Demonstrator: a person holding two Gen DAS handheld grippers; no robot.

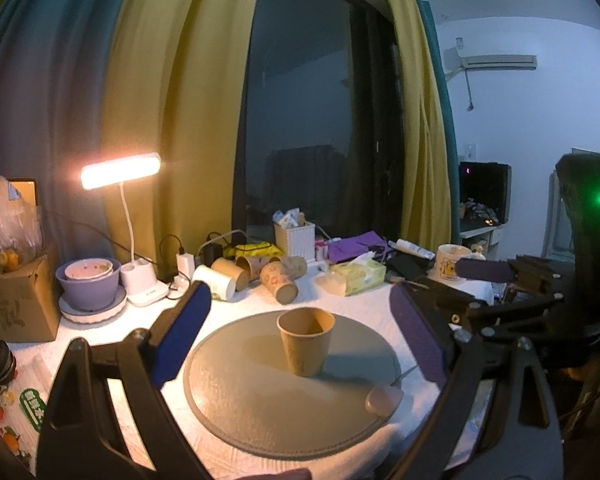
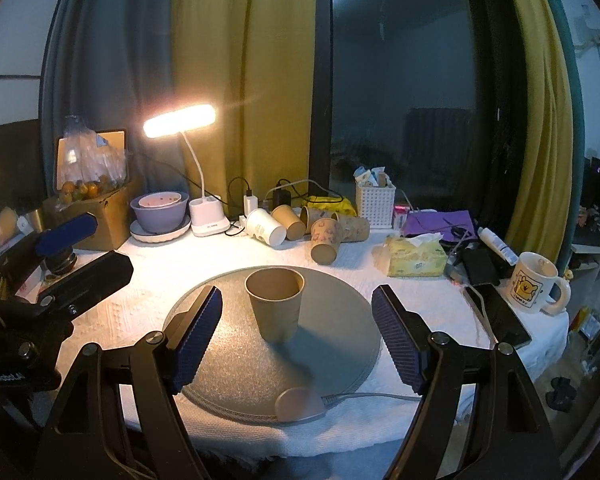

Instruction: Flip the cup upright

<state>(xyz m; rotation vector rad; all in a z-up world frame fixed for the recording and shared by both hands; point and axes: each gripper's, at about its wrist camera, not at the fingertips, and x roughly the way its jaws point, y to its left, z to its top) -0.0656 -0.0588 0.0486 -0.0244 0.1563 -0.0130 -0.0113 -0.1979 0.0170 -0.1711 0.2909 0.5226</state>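
Observation:
A brown paper cup (image 1: 306, 340) stands upright, mouth up, on a round grey mat (image 1: 260, 408); it also shows in the right wrist view (image 2: 276, 304) on the mat (image 2: 236, 368). My left gripper (image 1: 300, 332) is open, its blue pads wide on either side of the cup and nearer to me, not touching it. My right gripper (image 2: 296, 324) is open too, pads apart on both sides of the cup, empty. The right gripper's fingers (image 1: 484, 270) show at the right in the left wrist view, the left gripper's fingers (image 2: 66, 230) at the left in the right wrist view.
Several paper cups (image 2: 324, 236) lie on their sides behind the mat. A lit desk lamp (image 2: 180, 120), stacked bowls (image 2: 160, 210), a cardboard box (image 2: 96, 212), a white basket (image 2: 374, 202), a tissue pack (image 2: 416, 256), a phone (image 2: 500, 314) and a cartoon mug (image 2: 536, 288) crowd the table.

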